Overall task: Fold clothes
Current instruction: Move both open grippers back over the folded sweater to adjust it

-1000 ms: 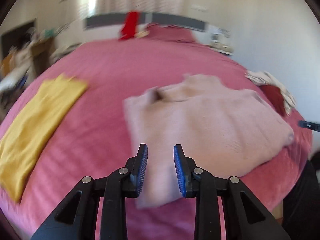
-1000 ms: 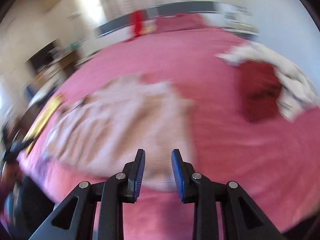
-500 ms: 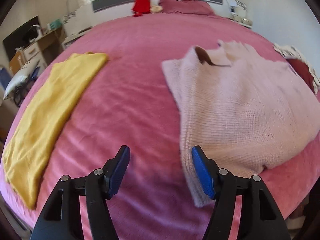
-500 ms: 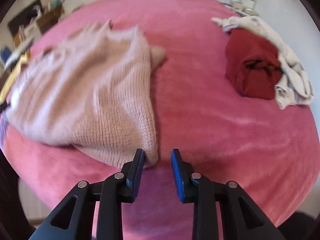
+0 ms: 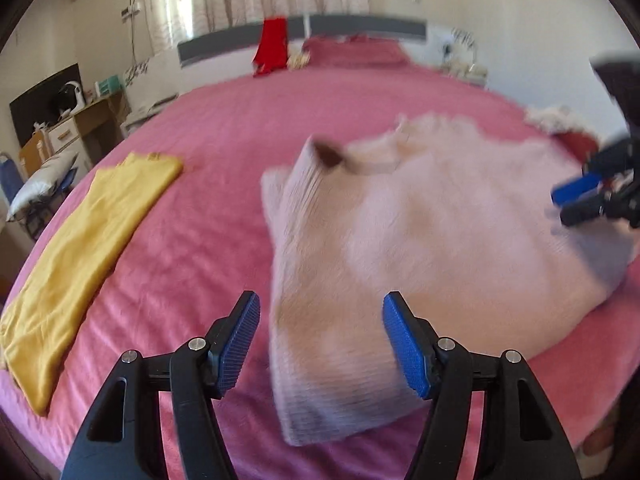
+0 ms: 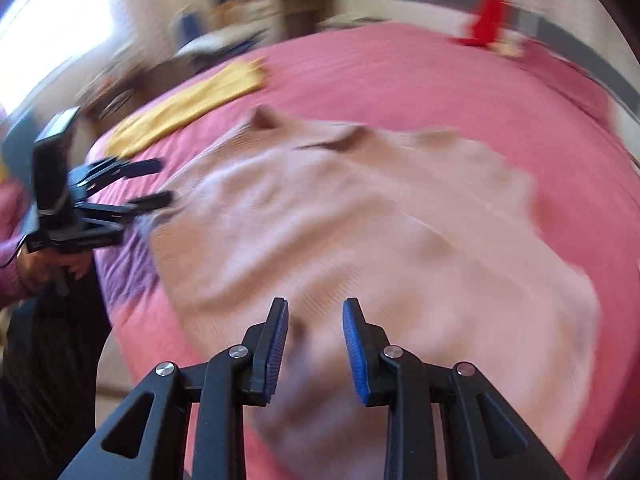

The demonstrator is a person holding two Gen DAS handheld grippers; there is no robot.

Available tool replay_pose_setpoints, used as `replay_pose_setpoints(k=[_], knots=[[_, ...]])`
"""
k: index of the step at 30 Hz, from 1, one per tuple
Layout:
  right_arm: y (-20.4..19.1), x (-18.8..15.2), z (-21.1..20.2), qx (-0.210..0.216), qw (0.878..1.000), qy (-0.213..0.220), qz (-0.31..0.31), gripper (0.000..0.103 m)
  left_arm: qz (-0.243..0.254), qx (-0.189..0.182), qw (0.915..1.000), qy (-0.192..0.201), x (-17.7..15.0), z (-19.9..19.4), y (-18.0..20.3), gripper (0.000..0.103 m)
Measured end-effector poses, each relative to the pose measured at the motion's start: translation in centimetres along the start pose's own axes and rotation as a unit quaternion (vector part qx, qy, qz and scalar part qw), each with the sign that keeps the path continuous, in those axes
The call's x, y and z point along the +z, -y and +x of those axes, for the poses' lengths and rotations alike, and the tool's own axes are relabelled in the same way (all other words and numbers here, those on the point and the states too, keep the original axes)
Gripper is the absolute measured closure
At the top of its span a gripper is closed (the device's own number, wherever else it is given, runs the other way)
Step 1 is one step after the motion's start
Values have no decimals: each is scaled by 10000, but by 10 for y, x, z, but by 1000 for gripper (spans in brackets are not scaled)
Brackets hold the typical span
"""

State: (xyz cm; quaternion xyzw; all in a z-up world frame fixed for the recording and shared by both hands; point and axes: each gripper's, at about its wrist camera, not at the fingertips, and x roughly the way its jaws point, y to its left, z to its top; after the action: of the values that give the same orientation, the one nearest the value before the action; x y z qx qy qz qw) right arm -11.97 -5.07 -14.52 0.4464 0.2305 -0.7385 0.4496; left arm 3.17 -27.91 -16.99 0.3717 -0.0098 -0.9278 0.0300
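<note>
1. A pale pink knitted sweater (image 5: 432, 232) lies spread across the near half of a bed (image 5: 224, 152) covered in pink. Its lower part reaches the bed's near edge. It looks loosely flattened, with ridges across the body, though the pictures are blurred with motion.
2. The left tool (image 5: 320, 344) hovers with its jaws wide apart over the sweater's near left corner and holds nothing. If it closes from this height it may pinch only the top layer of knit, so the fold would drag unevenly.
3. The right tool (image 6: 314, 350) sits low over the sweater's near right part, its jaws apart by a narrower gap, with nothing visibly between them. Blur hides whether the pads touch the fabric. A shallow bite could let the loose knit slip out during a lift.
4. Both tools work close to the bed's near edge. A pull toward the person could slide the sweater off the mattress.
5. The wrinkles across the sweater's body could be trapped inside a fold and leave a lumpy result.
6. A yellow garment (image 5: 84, 248) lies flat and long, well apart to the left. A dark red bundle (image 5: 578, 142) sits at the far right, near the sweater's far corner. A wide sweep could catch that bundle.
</note>
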Motion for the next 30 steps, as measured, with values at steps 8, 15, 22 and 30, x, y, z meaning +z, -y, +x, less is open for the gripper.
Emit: replay_pose_setpoints(k=[8, 15, 22, 30], knots=[[95, 62, 63, -1292, 9908, -112, 390, 78, -1104, 88, 9937, -191, -20, 16, -54, 18], [55, 38, 0, -403, 9950, 792, 465, 75, -1574, 36, 9866, 419, -36, -16, -66, 18], [-38, 4, 33, 349, 9881, -224, -1479, 80, -2086, -168, 9769, 425, -47, -28, -77, 18], [45, 32, 9, 349, 9880, 735, 1313, 79, -2581, -792, 9627, 162, -60, -36, -86, 18]])
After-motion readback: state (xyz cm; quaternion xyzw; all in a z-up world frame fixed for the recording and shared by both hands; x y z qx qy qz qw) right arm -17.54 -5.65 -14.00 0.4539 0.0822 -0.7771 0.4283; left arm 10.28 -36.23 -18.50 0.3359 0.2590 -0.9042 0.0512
